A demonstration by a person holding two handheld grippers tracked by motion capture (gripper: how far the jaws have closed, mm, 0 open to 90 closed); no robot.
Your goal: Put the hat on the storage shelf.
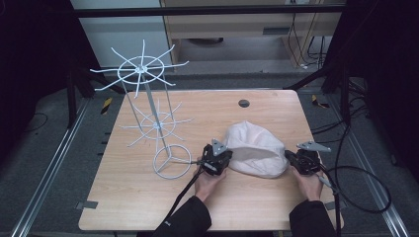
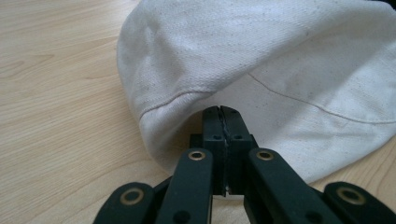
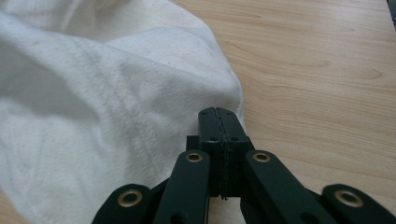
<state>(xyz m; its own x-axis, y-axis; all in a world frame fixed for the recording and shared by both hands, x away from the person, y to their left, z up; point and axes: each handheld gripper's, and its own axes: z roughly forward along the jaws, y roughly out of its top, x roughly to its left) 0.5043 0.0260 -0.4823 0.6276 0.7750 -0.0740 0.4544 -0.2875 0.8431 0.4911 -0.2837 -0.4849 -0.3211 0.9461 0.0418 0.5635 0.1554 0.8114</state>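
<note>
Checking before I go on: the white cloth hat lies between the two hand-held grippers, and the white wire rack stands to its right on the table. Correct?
Not quite. In the high view the white wire rack stands to the left of the white cloth hat, beyond the left hand-held gripper. The hat does lie between that one and the right hand-held gripper, on the table.

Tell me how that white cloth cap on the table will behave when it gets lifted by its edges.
The cap probably flops: its cloth sags in soft folds. It looks light for its size, being thin cloth with a hollow dome. It seems unlikely to slip, since the weave looks coarse where the left claw meets it. The right claw sits at the opposite edge.
</note>
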